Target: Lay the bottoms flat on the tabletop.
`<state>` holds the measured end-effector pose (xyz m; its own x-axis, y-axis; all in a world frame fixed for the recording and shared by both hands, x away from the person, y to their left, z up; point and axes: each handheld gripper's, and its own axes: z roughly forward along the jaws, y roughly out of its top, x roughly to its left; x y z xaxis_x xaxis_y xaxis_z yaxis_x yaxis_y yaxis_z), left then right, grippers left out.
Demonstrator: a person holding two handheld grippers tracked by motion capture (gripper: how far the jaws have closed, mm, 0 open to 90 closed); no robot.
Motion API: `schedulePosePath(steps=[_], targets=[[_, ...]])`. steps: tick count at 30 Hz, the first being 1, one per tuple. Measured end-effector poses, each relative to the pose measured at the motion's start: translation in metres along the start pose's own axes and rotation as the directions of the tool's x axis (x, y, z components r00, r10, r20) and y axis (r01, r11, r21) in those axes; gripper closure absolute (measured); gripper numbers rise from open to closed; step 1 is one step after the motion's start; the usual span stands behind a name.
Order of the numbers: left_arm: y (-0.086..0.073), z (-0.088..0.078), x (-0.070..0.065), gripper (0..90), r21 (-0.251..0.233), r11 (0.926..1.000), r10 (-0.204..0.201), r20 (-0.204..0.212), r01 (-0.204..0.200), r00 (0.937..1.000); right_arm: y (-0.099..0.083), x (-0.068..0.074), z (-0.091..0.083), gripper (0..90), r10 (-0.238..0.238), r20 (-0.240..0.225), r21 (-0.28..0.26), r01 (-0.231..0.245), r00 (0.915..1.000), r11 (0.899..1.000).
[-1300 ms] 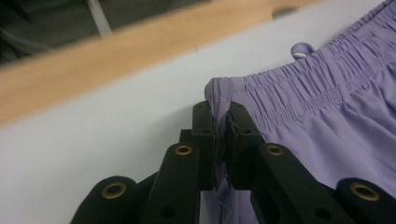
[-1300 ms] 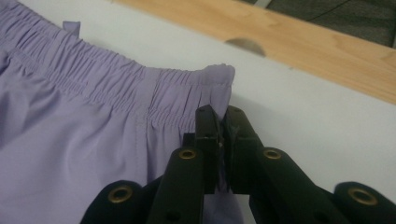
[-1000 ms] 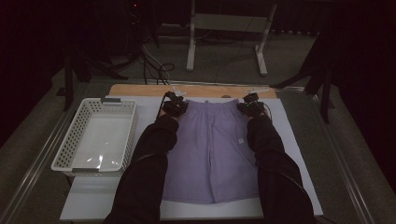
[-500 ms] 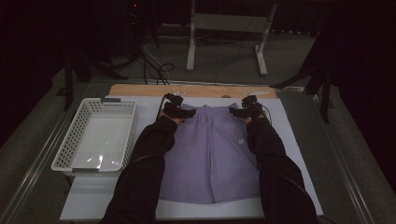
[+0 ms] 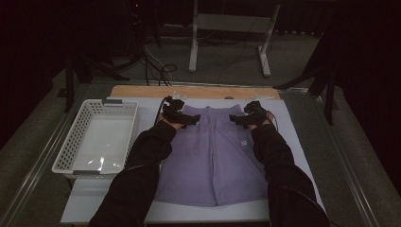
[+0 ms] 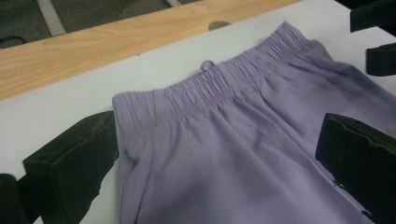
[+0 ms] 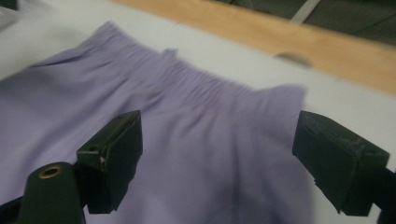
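A pair of lilac shorts (image 5: 213,156) lies flat on the white board (image 5: 295,142), with its elastic waistband (image 6: 219,84) at the far end. My left gripper (image 5: 189,120) hovers over the waistband's left corner. Its jaws have just been opening and stand wide apart (image 6: 215,163), with cloth beneath them and nothing pinched. My right gripper (image 5: 236,118) hangs over the right corner of the waistband. Its jaws have also just been opening and are wide apart above the fabric (image 7: 224,158). The shorts (image 7: 187,116) look blurred in the right gripper view.
A white mesh basket (image 5: 71,142) stands to the left of the board. A wooden strip (image 5: 198,91) runs along the board's far edge. Beyond the table are a metal stand (image 5: 227,38) and cables on the floor. The right gripper shows at the top right of the left gripper view (image 6: 378,32).
Both grippers have let go of the waistband corners and opened wide. They have drawn inward and a little toward the person. The shorts lie still.
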<state>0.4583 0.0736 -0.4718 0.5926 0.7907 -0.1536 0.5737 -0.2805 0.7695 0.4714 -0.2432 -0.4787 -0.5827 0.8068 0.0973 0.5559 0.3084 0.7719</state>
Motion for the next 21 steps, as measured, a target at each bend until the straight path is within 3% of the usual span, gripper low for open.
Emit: schedulePosePath(steps=[4,8,10,13,21], targets=[[-0.006,-0.012,-0.002,0.1,-0.008,1.0,-0.003,-0.01,0.003,0.9999,0.001,0.01,-0.009,15.4,-0.055,0.014,-0.019,0.055,0.9984,0.998],[-0.011,-0.021,-0.003,0.2,-0.007,1.0,-0.001,0.015,0.001,0.9999,0.002,0.018,-0.013,15.7,-0.087,0.029,-0.015,0.087,0.9958,0.996],[-0.013,-0.026,-0.004,0.1,-0.008,1.0,0.005,0.003,-0.005,1.0,0.003,0.021,-0.014,15.2,-0.086,0.011,-0.013,0.086,0.9963,0.996],[-0.016,-0.031,-0.004,0.1,0.0,1.0,0.009,0.034,-0.009,0.9994,0.003,0.026,-0.015,15.1,-0.092,0.002,-0.014,0.092,0.9957,0.996],[-0.025,-0.049,-0.009,0.1,-0.024,0.9992,0.034,0.058,-0.033,0.9978,0.009,0.038,-0.021,14.1,-0.093,-0.052,-0.06,0.09,0.9943,0.994]])
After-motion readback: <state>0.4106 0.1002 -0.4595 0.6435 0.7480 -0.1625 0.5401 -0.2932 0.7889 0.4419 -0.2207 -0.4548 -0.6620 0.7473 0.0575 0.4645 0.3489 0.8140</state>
